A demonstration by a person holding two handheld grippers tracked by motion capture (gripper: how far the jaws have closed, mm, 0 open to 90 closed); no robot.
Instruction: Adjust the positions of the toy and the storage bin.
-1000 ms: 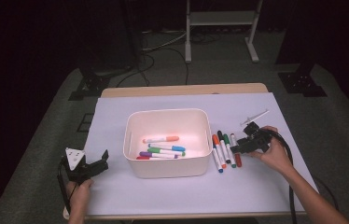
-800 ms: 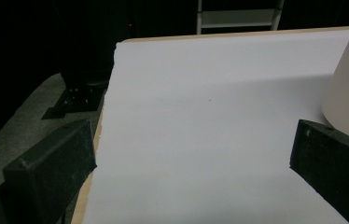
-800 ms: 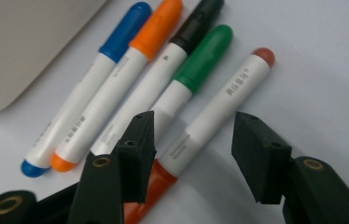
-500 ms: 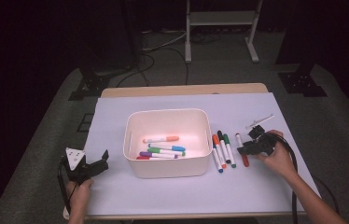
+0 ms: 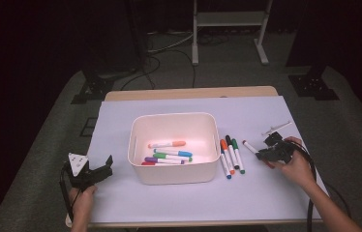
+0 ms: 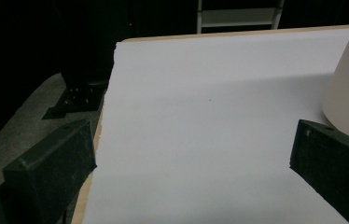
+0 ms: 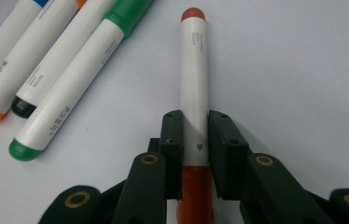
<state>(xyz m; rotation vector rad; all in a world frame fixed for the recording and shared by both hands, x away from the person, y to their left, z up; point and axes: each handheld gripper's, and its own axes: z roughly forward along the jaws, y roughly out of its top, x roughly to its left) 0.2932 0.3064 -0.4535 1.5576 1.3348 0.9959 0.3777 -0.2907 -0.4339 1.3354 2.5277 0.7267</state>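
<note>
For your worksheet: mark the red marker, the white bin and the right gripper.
red marker (image 7: 194, 79), right gripper view, white barrel
white bin (image 5: 175, 172), high view, front wall
right gripper (image 7: 195, 140), right gripper view, between its fingertips

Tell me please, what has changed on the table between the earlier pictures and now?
The right gripper has just closed its jaws on the red marker, which lay among the markers beside the white bin and now sits apart from them, to their right. The left gripper stayed open at the table's left edge. The three markers beside the bin and those in the bin did not move.
</note>
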